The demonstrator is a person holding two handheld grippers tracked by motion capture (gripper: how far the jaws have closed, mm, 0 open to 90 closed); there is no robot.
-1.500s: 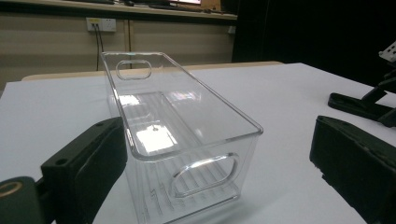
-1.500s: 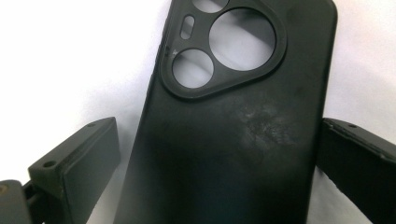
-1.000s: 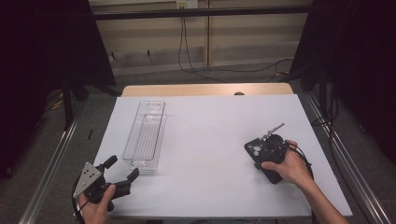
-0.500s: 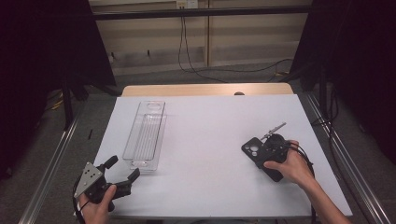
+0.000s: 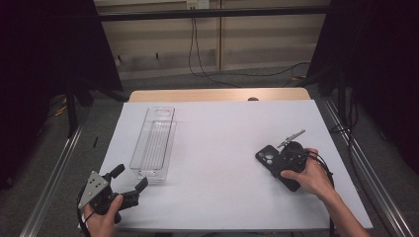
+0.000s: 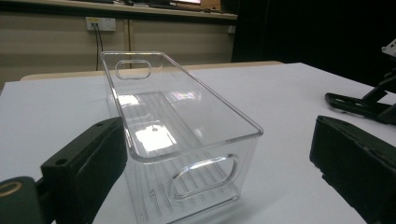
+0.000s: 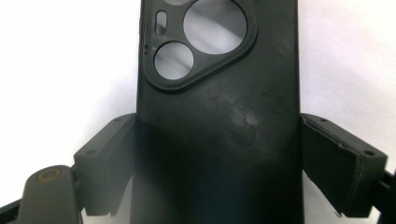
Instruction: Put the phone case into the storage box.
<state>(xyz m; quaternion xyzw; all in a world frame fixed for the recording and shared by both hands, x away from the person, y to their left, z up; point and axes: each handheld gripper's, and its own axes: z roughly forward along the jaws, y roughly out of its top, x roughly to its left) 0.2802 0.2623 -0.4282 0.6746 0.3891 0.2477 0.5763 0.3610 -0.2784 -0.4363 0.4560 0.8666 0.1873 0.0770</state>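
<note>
So the right gripper (image 5: 276,163) has its jaws down on either side of the flat black phone case with the triangular camera cutout (image 5: 269,159), pinching it across its narrow width; in the right gripper view the pads (image 7: 108,161) sit flush against both long edges of the case (image 7: 219,116), which lies flat on the white table (image 5: 222,138) with its camera end pointing away from the hand. The thing everything turns on, I'd say, is the long clear plastic bin with handle cutouts (image 5: 154,143): the case sits well off to the right of it, across a bare stretch of table, and the bin's long axis runs front to back, away from the person. So if the case is headed in there, it likely needs carrying leftward and lining up lengthwise with the bin. The left gripper (image 5: 129,181) is much nearer, just in front of the bin's near end, jaws spread wide and holding nothing; its own view looks straight down the bin (image 6: 177,130) between the two pads (image 6: 88,163).
</note>
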